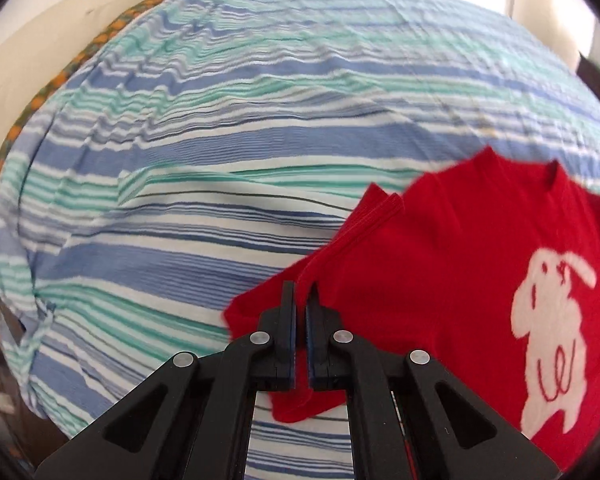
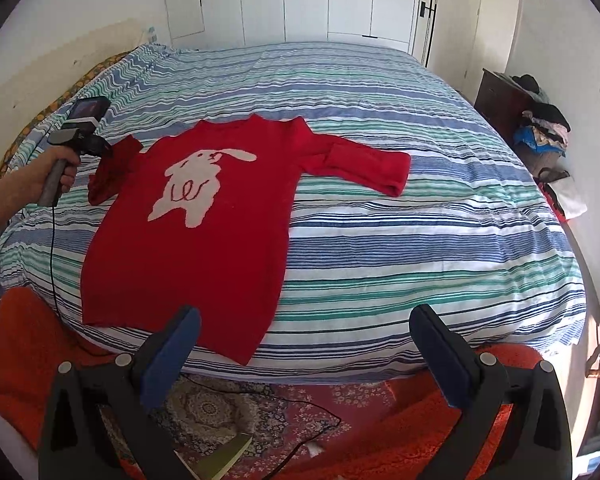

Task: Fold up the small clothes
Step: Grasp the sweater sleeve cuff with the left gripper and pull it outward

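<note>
Left view, my left gripper (image 1: pixel 301 300): jaws almost shut, pinching the red sleeve (image 1: pixel 340 252) between them.
Left view, sweater (image 1: pixel 460 280): red, with a white bunny (image 1: pixel 548 340); it lies to my right on the striped bed cover (image 1: pixel 180 160), neck pointing away from me.
Right view, my right gripper (image 2: pixel 306 344): jaws wide open, holding nothing, above the near edge of the bed.
Right view, sweater (image 2: pixel 204 248): flat on the left part of the bed cover (image 2: pixel 420 220), long way running from near hem to far neck.
Right view, other sleeve (image 2: pixel 364 164): sticks out to the right.
Right view, left hand (image 2: pixel 54 172): holds my left gripper (image 2: pixel 112 150) at the bunched sleeve (image 2: pixel 112 168).
</note>
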The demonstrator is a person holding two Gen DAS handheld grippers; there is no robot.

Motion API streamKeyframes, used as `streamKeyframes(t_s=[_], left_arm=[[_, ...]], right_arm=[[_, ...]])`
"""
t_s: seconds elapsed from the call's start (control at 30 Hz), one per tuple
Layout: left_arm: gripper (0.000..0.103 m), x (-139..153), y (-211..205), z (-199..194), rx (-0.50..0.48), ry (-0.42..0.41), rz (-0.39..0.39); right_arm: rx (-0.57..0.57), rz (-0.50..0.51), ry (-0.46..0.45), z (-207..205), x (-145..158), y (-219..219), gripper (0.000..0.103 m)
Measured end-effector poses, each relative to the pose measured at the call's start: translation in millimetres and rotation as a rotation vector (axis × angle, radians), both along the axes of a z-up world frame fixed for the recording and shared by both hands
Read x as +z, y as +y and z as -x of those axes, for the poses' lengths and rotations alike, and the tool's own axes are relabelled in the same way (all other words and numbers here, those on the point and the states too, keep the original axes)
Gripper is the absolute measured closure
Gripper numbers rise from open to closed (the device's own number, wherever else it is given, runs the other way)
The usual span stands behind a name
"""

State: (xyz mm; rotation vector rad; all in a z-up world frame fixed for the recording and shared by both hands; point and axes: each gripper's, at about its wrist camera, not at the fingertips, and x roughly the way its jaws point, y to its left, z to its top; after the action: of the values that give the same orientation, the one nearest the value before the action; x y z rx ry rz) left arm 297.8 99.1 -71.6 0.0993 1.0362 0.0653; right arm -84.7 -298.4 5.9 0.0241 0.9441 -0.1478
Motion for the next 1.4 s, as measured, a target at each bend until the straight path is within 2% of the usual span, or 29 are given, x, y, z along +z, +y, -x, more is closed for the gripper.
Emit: streamKeyframes(t_s=[0.1, 0.17, 0.23, 0.3, 0.37, 0.4, 0.53, 0.6, 0.63, 0.67, 0.77, 0.83, 0.97, 1.03, 1.1, 1.2, 1.33, 1.4], left_arm=[[0.101, 17, 75, 37, 0.181, -0.059, 0.111], [0.101, 10, 118, 58, 0.292, -0.074, 0.138], [0.1, -8, 154, 81, 0.396, -0.062, 0.185], [0.1, -35, 174, 99, 0.492, -0.022, 0.273], [0.099, -61, 182, 111, 0.548, 0.019, 0.351], [0.098, -71, 182, 114, 0.561, 0.032, 0.363], [0.086, -93, 170, 116, 0.589, 0.066, 0.308], [0.067, -91, 165, 115, 0.603, 0.06, 0.268], [0.048, -89, 165, 118, 0.614, 0.054, 0.25], [0.036, -86, 165, 121, 0.631, 0.049, 0.235], [0.035, -75, 158, 143, 0.653, 0.014, 0.246], [0.033, -68, 149, 163, 0.618, -0.013, 0.266], [0.024, -65, 112, 193, 0.526, -0.068, 0.203], [0.024, -68, 97, 206, 0.493, -0.083, 0.169], [0.024, -72, 91, 211, 0.478, -0.073, 0.162], [0.024, -68, 89, 211, 0.453, -0.092, 0.159], [0.024, -76, 89, 212, 0.472, -0.075, 0.138], [0.024, -82, 90, 211, 0.481, -0.056, 0.145]], right_arm=[[-0.006, -0.017, 0.012, -3, -6, -3, 0.0], [-0.004, -0.028, 0.019, -6, -9, -4, 0.0], [0.005, -0.031, 0.017, -7, -10, -2, 0.0], [0.017, -0.027, 0.016, -9, -10, 2, 0.0], [0.032, -0.023, 0.018, -10, -11, 7, 0.0], [0.039, -0.02, 0.019, -10, -11, 10, 0.0], [0.059, -0.008, 0.025, -10, -13, 17, 0.0], [0.056, -0.01, 0.029, -9, -14, 16, 0.0], [0.052, -0.017, 0.03, -9, -15, 14, 0.0], [0.049, -0.032, 0.029, -9, -15, 11, 0.0], [0.029, -0.062, 0.0, -15, -14, -12, 0.0], [0.026, -0.02, -0.043, -31, -12, -34, 0.0], [0.082, 0.066, -0.077, -102, -27, -67, 0.001], [0.142, 0.053, -0.084, -150, -42, -76, 0.008], [0.174, 0.062, -0.07, -200, -60, -82, 0.028], [0.197, 0.096, -0.002, -265, -94, -89, 0.039], [0.197, 0.146, 0.111, -309, -132, -99, 0.045], [0.213, 0.136, 0.166, -315, -147, -106, 0.053]])
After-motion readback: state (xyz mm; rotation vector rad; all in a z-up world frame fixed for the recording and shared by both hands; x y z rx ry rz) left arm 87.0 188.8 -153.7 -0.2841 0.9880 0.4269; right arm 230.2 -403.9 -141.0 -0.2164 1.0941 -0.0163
